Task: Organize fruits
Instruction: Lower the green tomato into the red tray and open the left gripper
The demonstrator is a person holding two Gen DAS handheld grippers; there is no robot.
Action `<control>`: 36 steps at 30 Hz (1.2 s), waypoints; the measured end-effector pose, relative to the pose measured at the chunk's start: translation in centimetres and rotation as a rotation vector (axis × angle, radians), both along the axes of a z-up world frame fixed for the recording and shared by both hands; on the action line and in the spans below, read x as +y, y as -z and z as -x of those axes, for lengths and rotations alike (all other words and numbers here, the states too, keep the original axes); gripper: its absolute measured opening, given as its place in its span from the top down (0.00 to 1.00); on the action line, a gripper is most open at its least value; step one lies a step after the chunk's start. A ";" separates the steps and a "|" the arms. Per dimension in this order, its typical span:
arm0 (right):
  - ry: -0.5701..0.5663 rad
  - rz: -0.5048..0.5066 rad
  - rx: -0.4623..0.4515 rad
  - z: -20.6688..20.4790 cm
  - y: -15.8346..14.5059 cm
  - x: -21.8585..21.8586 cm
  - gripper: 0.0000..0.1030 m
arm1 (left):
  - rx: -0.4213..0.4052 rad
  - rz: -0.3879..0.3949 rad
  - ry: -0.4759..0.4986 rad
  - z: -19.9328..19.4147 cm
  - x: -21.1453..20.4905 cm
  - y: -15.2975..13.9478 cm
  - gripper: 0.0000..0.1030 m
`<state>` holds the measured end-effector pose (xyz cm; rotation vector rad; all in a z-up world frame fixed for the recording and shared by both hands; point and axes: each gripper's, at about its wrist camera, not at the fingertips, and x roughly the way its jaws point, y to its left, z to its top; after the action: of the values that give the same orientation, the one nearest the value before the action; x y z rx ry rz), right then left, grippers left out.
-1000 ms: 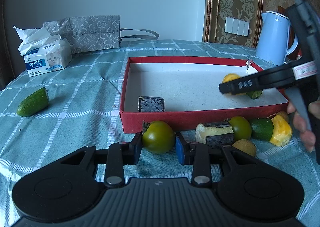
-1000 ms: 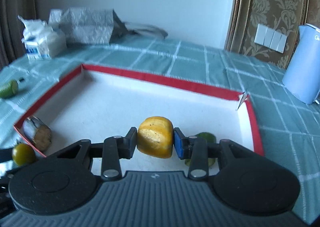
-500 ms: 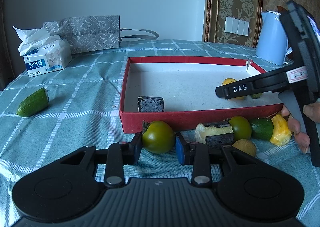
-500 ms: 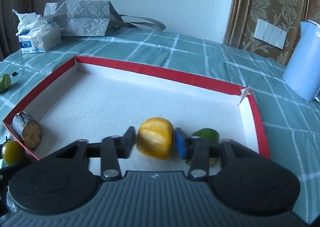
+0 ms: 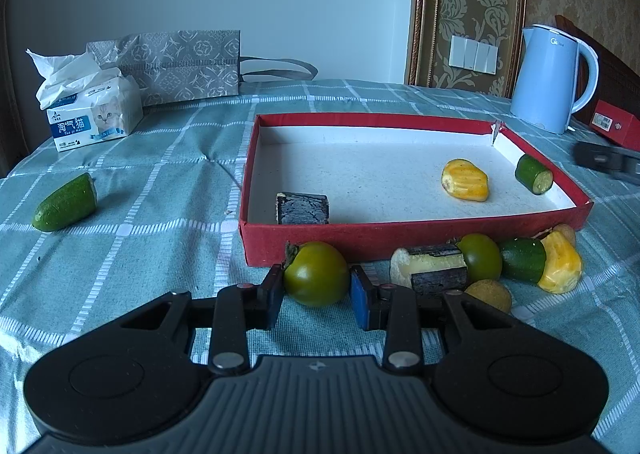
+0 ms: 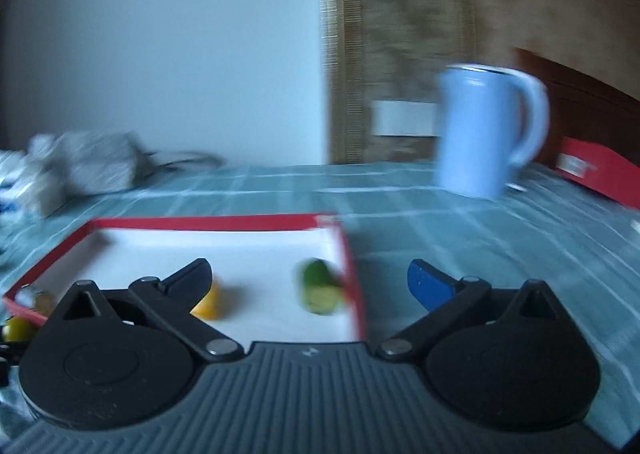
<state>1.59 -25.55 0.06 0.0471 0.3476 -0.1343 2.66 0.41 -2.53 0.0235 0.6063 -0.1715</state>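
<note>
Fruits are recorded relative to the red box (image 5: 412, 232) on the checked cloth. Inside the box, a yellow piece (image 5: 465, 185) lies toward its right end, a cut cucumber piece (image 5: 534, 175) just beyond it against the right wall, and a dark-barked chunk (image 5: 302, 208) against the near wall at the left. Outside the near wall, a green tomato (image 5: 316, 273) is clamped between the pads of the left gripper (image 5: 316, 296), whose jaws stand narrow and press on both its sides. To the right of it along the same wall, a cluster is noted: a pale chunk with bark (image 5: 430, 267), a second green tomato (image 5: 480, 258), a cucumber piece (image 5: 522, 260), a yellow piece (image 5: 560, 268) and a small brown round fruit (image 5: 490, 294). A half cucumber (image 5: 65, 203) lies well to the left of the box. The right gripper (image 6: 310, 280) is seen in a blurred view at the box's right wall; its jaws have just been opening and are spread wide, with nothing gripped. A blue kettle (image 5: 550, 80) stands beyond the box's far right corner.
</note>
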 end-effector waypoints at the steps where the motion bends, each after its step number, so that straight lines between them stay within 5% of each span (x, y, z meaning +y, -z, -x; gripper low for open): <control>1: 0.024 -0.029 -0.013 0.7 0.0 -1.0 0.00 | 0.000 0.001 0.000 0.0 0.0 0.0 0.67; 8: 0.149 -0.196 0.139 0.8 2.4 -5.9 0.00 | -0.004 0.005 0.001 0.1 0.0 0.0 0.67; 14: 0.170 -0.235 0.214 0.1 3.5 -6.5 0.00 | -0.073 -0.005 0.026 1.5 -0.4 -0.5 0.67; 27: 0.182 -0.168 0.254 -0.2 3.6 -5.6 0.00 | -0.076 0.074 0.010 1.2 -0.2 -2.4 0.67; 36: 0.190 -0.121 0.283 -0.7 3.6 -5.0 0.00 | -0.068 0.051 0.006 -4.3 -3.1 -4.6 0.67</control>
<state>2.27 -30.58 -3.58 0.1823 0.6337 -0.3097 6.93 -2.64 2.07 -0.0184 0.5338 -0.1913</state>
